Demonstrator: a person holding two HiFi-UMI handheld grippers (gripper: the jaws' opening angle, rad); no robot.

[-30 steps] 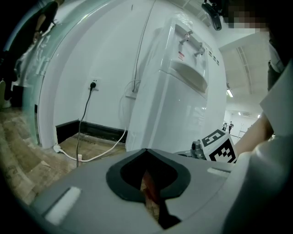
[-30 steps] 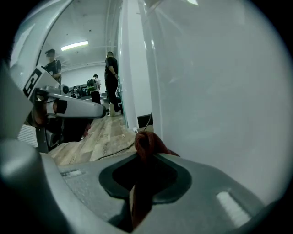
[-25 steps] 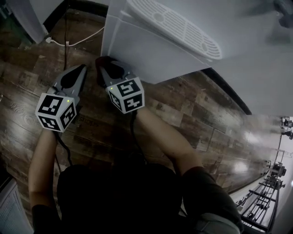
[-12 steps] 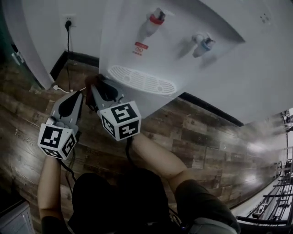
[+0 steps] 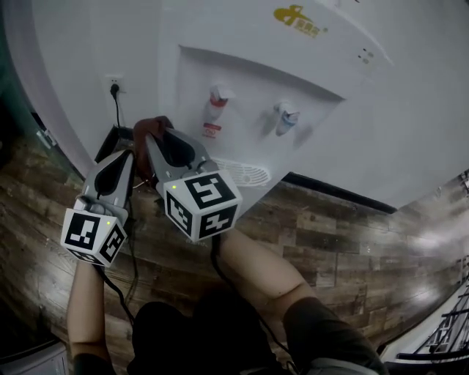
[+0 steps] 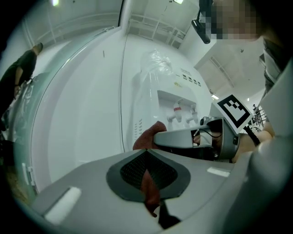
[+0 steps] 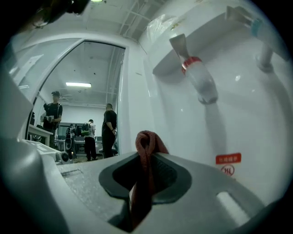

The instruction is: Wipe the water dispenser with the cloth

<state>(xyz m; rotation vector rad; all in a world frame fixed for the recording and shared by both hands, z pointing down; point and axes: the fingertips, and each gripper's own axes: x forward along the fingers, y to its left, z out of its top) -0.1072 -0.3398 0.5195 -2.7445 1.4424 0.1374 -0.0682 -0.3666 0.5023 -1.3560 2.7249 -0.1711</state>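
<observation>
Well, at lower left the left tongs [image 5: 126, 157] are closed, seemingly on a strip of the cloth [image 5: 150, 126]. Just beyond, the right tongs [image 5: 154, 139] pinch its bunched end. Farther up stands the water dispenser [image 5: 242, 80]. The wipe looks about to start, so next the cloth needs pressing against the front panel.

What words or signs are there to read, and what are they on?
Yellow logo on the water dispenser: too blurred to read.
Red label below the red tap: too blurred.
Round sign under it: no words.
Marker cube: black squares, no words.
</observation>
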